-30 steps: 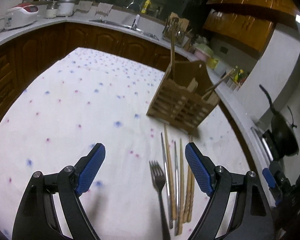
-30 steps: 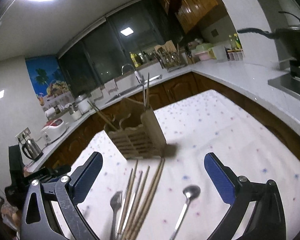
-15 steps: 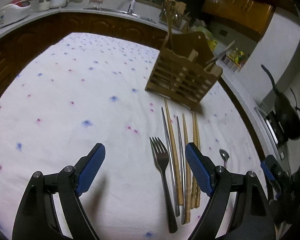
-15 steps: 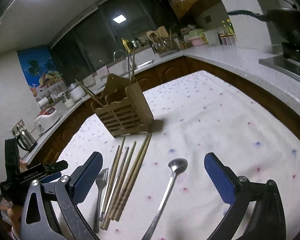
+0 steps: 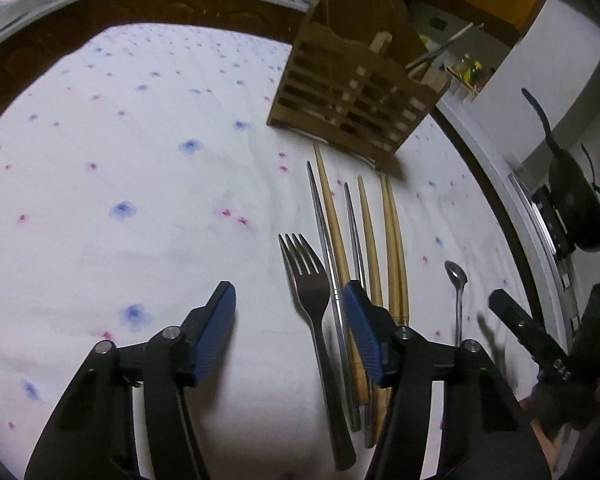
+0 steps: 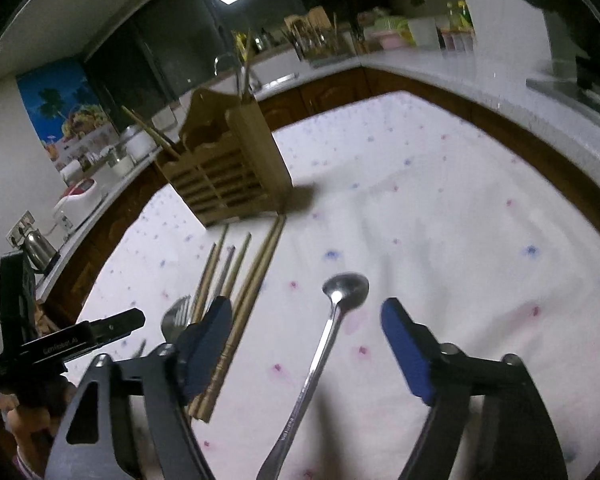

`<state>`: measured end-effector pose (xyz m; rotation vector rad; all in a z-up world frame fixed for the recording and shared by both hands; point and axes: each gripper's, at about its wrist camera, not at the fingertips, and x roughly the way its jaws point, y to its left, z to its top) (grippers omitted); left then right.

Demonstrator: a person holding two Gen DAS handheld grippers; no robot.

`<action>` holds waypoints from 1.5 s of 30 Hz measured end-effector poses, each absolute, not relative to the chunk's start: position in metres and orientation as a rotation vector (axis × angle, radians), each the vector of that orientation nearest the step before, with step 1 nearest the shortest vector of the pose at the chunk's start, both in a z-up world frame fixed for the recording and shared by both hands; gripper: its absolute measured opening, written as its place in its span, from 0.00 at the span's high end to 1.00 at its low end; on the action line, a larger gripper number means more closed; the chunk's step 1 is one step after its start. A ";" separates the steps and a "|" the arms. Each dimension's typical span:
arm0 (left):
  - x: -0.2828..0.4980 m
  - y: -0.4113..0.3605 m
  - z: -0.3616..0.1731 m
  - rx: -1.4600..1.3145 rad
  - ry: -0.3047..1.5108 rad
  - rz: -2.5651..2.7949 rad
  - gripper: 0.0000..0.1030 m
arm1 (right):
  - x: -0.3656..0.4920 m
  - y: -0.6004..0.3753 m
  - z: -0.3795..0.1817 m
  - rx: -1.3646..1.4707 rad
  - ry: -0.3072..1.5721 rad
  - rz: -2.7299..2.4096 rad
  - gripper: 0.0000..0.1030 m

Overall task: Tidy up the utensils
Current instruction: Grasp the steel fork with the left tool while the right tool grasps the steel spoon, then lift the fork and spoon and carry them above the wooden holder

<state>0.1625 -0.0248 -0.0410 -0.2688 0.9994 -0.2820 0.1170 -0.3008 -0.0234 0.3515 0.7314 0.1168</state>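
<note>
A wooden slatted utensil holder [image 5: 352,92] stands on the dotted white tablecloth, with a few chopsticks in it; it also shows in the right wrist view [image 6: 228,172]. In front of it lie a steel fork [image 5: 312,296], several wooden and metal chopsticks [image 5: 364,248] and a steel spoon [image 6: 332,320]. My left gripper [image 5: 290,328] is open, low over the cloth, its jaws either side of the fork handle. My right gripper [image 6: 306,340] is open, its jaws astride the spoon's handle.
The table's right edge [image 5: 496,208] runs beside a white counter with a black pan [image 5: 576,208]. Brown cabinets, a sink and a dish rack [image 6: 320,44] line the back. A kettle [image 6: 36,244] stands at the left.
Both grippers have come down and forward toward the utensils. The left one now has the fork between its jaws, the right one the spoon. Both jaw gaps look narrower.
</note>
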 end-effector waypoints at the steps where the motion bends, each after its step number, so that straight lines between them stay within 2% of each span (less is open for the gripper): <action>1: 0.165 -0.026 -0.043 -0.268 1.010 -0.286 0.52 | 0.120 -0.301 -0.027 0.350 0.750 0.113 0.35; 3: 0.169 -0.028 -0.048 -0.274 1.034 -0.299 0.58 | 0.124 -0.300 -0.031 0.352 0.772 0.112 0.38; 5: 0.174 -0.031 -0.052 -0.278 1.050 -0.312 0.70 | 0.128 -0.300 -0.035 0.356 0.793 0.113 0.41; 14: 0.185 -0.037 -0.057 -0.308 1.084 -0.370 0.80 | 0.145 -0.297 -0.050 0.352 0.867 0.131 0.61; 16: 0.187 -0.035 -0.058 -0.320 1.086 -0.379 0.81 | 0.149 -0.299 -0.052 0.377 0.877 0.145 0.81; 18: 0.187 -0.035 -0.057 -0.321 1.082 -0.382 0.81 | 0.151 -0.301 -0.053 0.391 0.885 0.148 0.94; 34: 0.153 -0.019 0.011 -0.336 0.902 -0.420 0.83 | 0.128 -0.291 0.005 0.369 0.734 0.222 0.98; 35: 0.152 -0.019 0.015 -0.336 0.890 -0.419 0.94 | 0.127 -0.290 0.009 0.368 0.726 0.224 0.97; 37: 0.147 -0.014 0.028 -0.343 0.860 -0.419 0.98 | 0.124 -0.290 0.020 0.365 0.696 0.230 0.97; 45: 0.141 -0.004 0.053 -0.366 0.778 -0.415 0.98 | 0.123 -0.286 0.059 0.343 0.598 0.247 0.97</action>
